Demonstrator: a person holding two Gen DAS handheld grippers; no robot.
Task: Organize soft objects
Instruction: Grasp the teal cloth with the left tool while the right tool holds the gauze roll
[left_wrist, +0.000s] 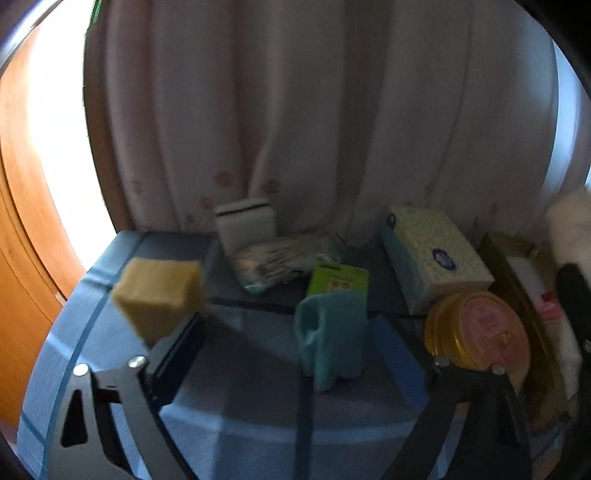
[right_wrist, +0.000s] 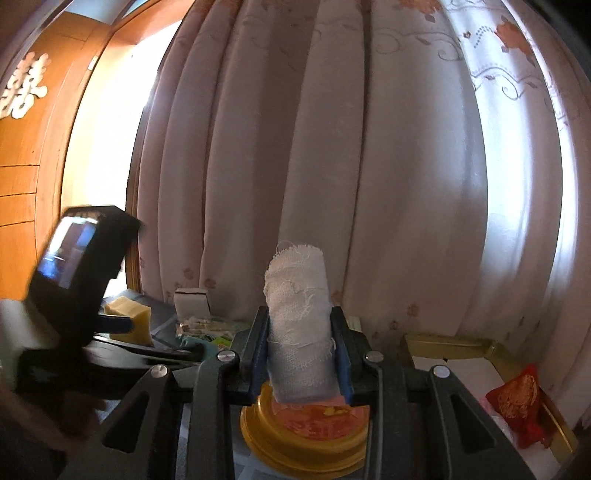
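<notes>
Right now both tools are busy above the blue table (left_wrist: 236, 406), so places are given off the gold tin (left_wrist: 476, 332). Yellow sponge (left_wrist: 159, 295) is far left of the tin, off the surface, resting against the left finger of the left tool (left_wrist: 295, 354); jaws spread wide, right finger beside the tin, so it looks stuck or balanced, not pinched. Light, squashy, likely to drop; better taken across its flat faces. White gauze roll (right_wrist: 299, 328) stands upright directly above the tin, pinched at mid-height by the right tool (right_wrist: 301, 354), jaws nearly together. Soft, light, frays at the top edge; a mid-body hold suits it. Teal cloth (left_wrist: 332, 339) sits just left of the tin, tissue box (left_wrist: 432, 254) behind it.
</notes>
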